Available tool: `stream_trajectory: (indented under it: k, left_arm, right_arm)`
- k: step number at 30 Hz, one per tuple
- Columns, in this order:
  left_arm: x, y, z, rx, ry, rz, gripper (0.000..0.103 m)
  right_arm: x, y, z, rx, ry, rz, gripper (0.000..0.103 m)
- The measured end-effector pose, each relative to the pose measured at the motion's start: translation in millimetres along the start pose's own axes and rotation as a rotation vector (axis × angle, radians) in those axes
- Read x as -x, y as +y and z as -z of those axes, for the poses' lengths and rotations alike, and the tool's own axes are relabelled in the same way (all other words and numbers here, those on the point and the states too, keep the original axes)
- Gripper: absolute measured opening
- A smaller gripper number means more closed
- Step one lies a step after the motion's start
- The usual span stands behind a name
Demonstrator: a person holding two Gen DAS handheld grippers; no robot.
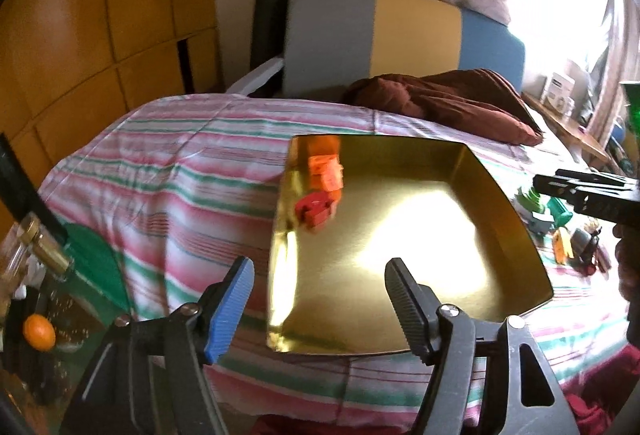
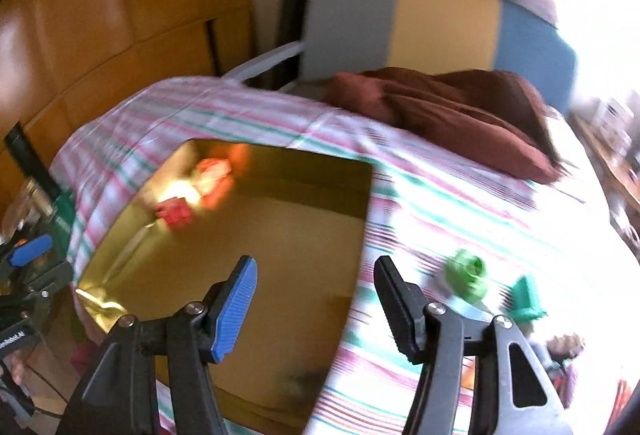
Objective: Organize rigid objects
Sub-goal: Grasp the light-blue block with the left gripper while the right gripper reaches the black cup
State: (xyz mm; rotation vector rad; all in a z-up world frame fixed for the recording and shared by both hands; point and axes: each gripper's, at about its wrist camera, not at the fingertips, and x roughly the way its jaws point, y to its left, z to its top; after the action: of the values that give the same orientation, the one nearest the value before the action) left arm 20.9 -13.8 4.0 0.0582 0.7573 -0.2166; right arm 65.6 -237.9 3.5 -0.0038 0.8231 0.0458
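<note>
A: Nearest the lens, what were the grippers doing?

B: Both were released. The left gripper point(image 1: 320, 305) hung over the near edge of the gold tray point(image 1: 516, 219) with nothing between its jaws. The right gripper point(image 2: 316, 301) stood spread over the tray's right rim, also bare.

A: And the things to sort?

B: Two were already in the tray, at its far left corner: a red block point(image 1: 316, 213) with an orange block point(image 1: 326, 173) just behind it, touching or nearly so. The rest lay on the striped bed point(image 1: 160, 171) right of the tray: a green round piece point(image 2: 466, 279), a teal piece point(image 2: 526, 301) beside it, and a few darker bits too blurred to name.

A: How would they handle?

B: I judged them small, hard plastic, light and stiff, likely a little slick. The bedding was soft, so pressing down would sink them. I'd have pinched the green piece across its flat sides, low, and kept the squeeze gentle.

A: Beyond that?

B: A brown pillow point(image 1: 440, 99) lay against the headboard point(image 1: 408, 31).
</note>
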Motion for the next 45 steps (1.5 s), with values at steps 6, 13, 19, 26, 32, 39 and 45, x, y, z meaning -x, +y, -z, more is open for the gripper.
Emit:
stream_trajectory:
  k: [6, 13, 19, 26, 32, 39, 45]
  left_arm:
    - [-7, -24, -4, -0.039, 0.036, 0.057, 0.069]
    - [-5, -62, -10, -0.128, 0.025, 0.115, 0.069]
    - [-13, -102, -14, -0.192, 0.063, 0.193, 0.069]
    - [-25, -161, -19, -0.246, 0.117, 0.302, 0.066]
    - [-43, -218, -27, -0.308, 0.166, 0.362, 0.064]
    - [-88, -277, -38, -0.340, 0.242, 0.379, 0.068]
    - [-130, -309, -40, -0.366, 0.291, 0.352, 0.072]
  right_arm:
    - [26, -81, 16, -0.142, -0.040, 0.138, 0.063]
    - [48, -190, 51, -0.371, -0.080, 0.348, 0.066]
    - [49, -265, 101, -0.639, -0.081, 0.416, 0.067]
    - [57, -295, 117, -0.804, -0.084, 0.343, 0.067]
    - [53, -292, 117, -0.818, -0.085, 0.287, 0.067]
    - [56, -288, 113, -0.815, -0.106, 0.255, 0.067]
    - [59, -290, 112, -0.819, -0.129, 0.238, 0.068]
